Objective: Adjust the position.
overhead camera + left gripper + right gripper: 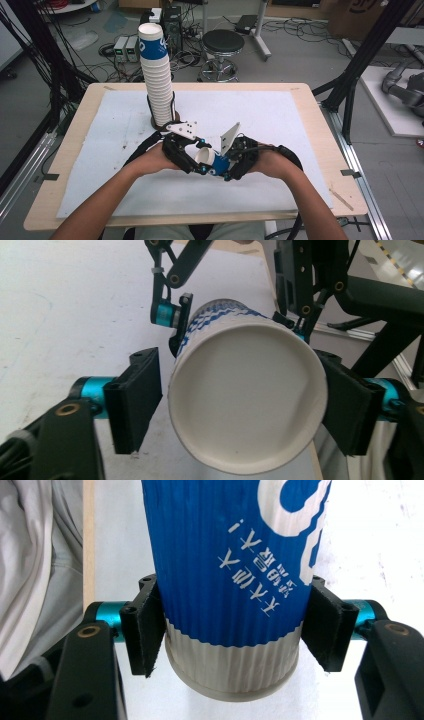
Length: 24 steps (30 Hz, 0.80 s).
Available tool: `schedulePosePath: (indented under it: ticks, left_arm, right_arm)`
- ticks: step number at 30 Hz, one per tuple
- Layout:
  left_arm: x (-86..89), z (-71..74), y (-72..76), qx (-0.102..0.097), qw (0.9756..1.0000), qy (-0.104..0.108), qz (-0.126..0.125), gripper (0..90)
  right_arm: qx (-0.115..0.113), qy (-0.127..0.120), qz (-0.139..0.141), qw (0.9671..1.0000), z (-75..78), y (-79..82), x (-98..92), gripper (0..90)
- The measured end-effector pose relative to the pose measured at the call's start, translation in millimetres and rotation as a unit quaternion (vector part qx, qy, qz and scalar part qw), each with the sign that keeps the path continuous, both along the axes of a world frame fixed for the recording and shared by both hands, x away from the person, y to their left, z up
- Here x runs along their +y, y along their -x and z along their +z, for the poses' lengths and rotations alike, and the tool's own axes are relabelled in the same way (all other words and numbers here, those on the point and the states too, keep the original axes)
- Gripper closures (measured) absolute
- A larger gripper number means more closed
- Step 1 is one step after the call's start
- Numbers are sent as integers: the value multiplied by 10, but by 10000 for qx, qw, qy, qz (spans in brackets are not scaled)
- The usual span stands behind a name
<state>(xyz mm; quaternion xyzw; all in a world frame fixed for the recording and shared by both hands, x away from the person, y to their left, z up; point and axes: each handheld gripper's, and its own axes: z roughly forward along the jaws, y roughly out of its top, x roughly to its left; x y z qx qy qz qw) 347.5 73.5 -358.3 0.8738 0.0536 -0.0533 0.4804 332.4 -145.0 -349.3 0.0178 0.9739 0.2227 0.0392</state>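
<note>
Paper cup [212, 161], blue-and-white and ribbed, lies on its side in the air low over the white mat [280, 120] on the bench [65, 150], at about 6 o'clock from the tall stack of cups [157, 80]. The right hand-held gripper [232, 630] clamps it near its base, pads tight on both sides. The left hand-held gripper [240, 407] has narrowed around its open rim, the right pad touching and the left pad just beside it.
</note>
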Motion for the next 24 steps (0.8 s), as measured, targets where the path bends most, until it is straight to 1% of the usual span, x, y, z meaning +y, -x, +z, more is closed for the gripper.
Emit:
schedulePosePath:
  ticks: [1, 3, 5, 6, 8, 9, 10, 12, 13, 14, 15, 16, 17, 18, 19, 20, 21, 22, 23, 24]
  left_arm:
    - [0, 0, -3, -19, 10000, -17, -52, 289]
    - [-2, -2, -2, -46, 10000, -20, -64, 292]
    - [8, 9, -1, -107, 9999, 20, -32, 300]
    - [16, 10, -6, -100, 9999, 68, -34, 300]
    - [46, 9, -6, -115, 9998, 167, -11, 298]
    - [65, 0, -6, -111, 9996, 241, -7, 298]
    - [83, -10, -2, -95, 9995, 302, 1, 299]
    - [116, -41, 7, -85, 9989, 467, -20, 299]
    - [130, -60, 14, -88, 9985, 534, -2, 299]
    - [143, -85, 21, -59, 9978, 655, -5, 299]
    - [161, -105, 20, -70, 9974, 720, -16, 299]
    - [174, -125, 25, -70, 9967, 803, 12, 299]
    - [191, -141, 26, -86, 9962, 871, 15, 299]
    - [191, -141, 26, -86, 9962, 871, 15, 299]
    - [226, -166, 31, -108, 9946, 1028, 49, 299]
    - [252, -184, 35, -113, 9933, 1150, 85, 299]
    - [252, -184, 35, -113, 9933, 1150, 85, 299]
    - [278, -200, 37, -147, 9920, 1252, 101, 299]
    - [294, -212, 39, -136, 9909, 1332, 119, 299]
    - [294, -212, 39, -136, 9909, 1332, 119, 299]
  right_arm:
    - [-13, 7, -5, 10000, -3, -3, 0, 342]
    - [8, 25, 6, 10000, -5, -1, 0, 338]
    - [0, 7, -46, 10000, -6, 0, -2, 301]
    - [-1, -44, -73, 10000, -12, -4, -7, 275]
    - [90, -299, -195, 9993, -24, -13, -44, 227]
    - [94, -537, -221, 9983, -35, -26, -70, 213]
    - [155, -677, -301, 9971, -38, -18, -108, 203]
    - [237, -1073, -373, 9932, -52, 1, -196, 203]
    - [299, -1290, -419, 9903, -62, 8, -242, 187]
    - [318, -1535, -422, 9867, -74, 11, -289, 163]
    - [417, -1796, -450, 9818, -87, 20, -338, 158]
    - [428, -2037, -476, 9769, -104, 26, -384, 156]
    - [421, -2208, -529, 9730, -118, 38, -428, 144]
    - [400, -2402, -582, 9682, -137, 43, -468, 143]
    - [370, -2580, -666, 9631, -153, 54, -508, 142]
    - [396, -2774, -731, 9572, -172, 68, -545, 141]
    - [396, -2774, -731, 9572, -172, 68, -545, 141]
    - [358, -3163, -852, 9441, -230, 91, -619, 135]
    - [346, -3279, -888, 9399, -254, 99, -642, 135]
    - [346, -3279, -888, 9399, -254, 99, -642, 135]
